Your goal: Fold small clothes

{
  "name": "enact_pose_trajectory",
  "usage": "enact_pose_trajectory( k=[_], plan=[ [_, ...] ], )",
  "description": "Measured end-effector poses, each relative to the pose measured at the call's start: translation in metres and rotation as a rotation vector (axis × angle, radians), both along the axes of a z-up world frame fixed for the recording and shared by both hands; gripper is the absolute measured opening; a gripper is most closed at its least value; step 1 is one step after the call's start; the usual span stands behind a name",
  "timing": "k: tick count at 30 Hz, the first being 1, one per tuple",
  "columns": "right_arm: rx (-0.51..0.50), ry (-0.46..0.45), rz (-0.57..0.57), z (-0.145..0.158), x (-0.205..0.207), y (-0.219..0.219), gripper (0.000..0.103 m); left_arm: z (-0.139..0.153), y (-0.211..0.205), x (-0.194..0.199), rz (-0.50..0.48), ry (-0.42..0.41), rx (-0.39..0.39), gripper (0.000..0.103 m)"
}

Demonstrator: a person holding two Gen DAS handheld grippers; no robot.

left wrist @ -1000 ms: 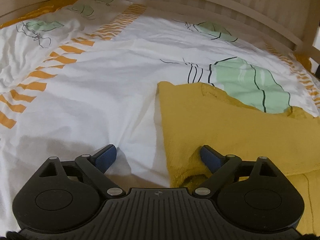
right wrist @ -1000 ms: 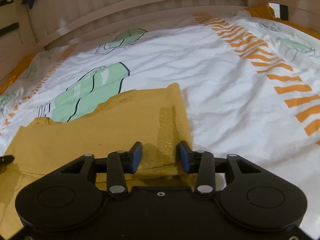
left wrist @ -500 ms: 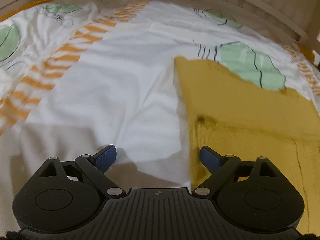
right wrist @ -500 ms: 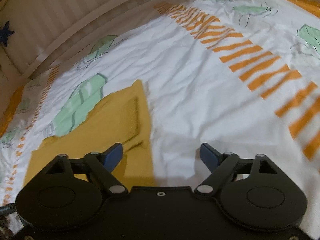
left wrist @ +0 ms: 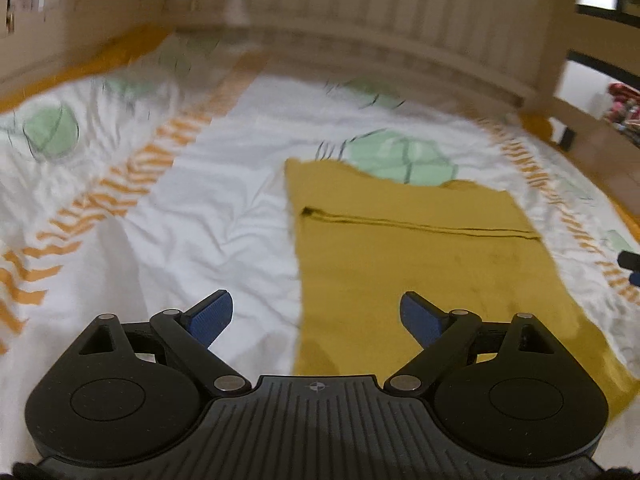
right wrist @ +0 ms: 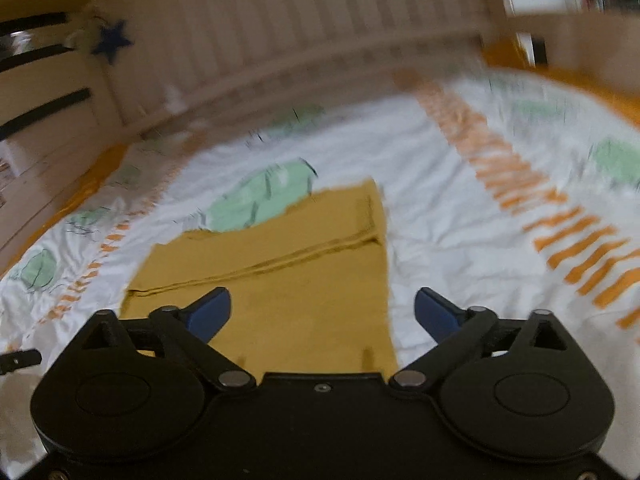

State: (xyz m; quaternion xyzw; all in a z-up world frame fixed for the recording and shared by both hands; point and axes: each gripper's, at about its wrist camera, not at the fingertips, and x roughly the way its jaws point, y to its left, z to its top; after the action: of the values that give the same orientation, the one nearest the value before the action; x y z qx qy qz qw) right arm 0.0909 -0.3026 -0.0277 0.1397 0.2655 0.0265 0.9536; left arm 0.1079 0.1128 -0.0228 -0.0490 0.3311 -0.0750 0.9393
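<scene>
A mustard-yellow garment (left wrist: 420, 256) lies flat on the bed, folded so a seam line crosses it; in the right wrist view the garment (right wrist: 288, 280) fills the lower middle. My left gripper (left wrist: 316, 316) hovers above the garment's left edge, jaws wide, nothing between them. My right gripper (right wrist: 322, 314) hangs above the garment's right edge; its jaws are opening and stand wide, with no cloth between the blue pads (right wrist: 436, 312). Both views are blurred by motion.
The bed cover (left wrist: 192, 216) is white with green leaf prints and orange stripe bands. A slatted wooden headboard (left wrist: 360, 12) runs along the far side. A dark star (right wrist: 112, 42) hangs on the left rail. The right gripper's tip (left wrist: 630, 264) shows at the left view's right edge.
Both grippers have pulled back and risen from the garment. The right gripper, which had its jaws narrowed around the garment's edge, has opened wide and let it go. The garment now lies flat.
</scene>
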Motion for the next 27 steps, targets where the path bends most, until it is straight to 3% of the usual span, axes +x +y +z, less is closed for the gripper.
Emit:
enact_pose_trajectory(
  k=[5,11,18,27],
  plan=[
    [-0.061,-0.075,-0.028,0.009,-0.045,0.015,0.102,0.004,-0.012,-0.040,-0.030,-0.082,-0.014,0.091],
    [-0.049,0.029,-0.093,-0.004,-0.057,0.009,0.102,-0.007,-0.027,-0.070,0.032,-0.113,0.140,0.091],
    [0.012,0.055,-0.071,-0.013,-0.072,0.009,0.102,-0.024,-0.014,-0.070,0.016,0.013,0.073,0.079],
    [0.019,0.104,-0.066,-0.029,-0.079,0.014,0.102,-0.052,-0.004,-0.069,0.034,0.120,0.038,0.079]
  ],
)
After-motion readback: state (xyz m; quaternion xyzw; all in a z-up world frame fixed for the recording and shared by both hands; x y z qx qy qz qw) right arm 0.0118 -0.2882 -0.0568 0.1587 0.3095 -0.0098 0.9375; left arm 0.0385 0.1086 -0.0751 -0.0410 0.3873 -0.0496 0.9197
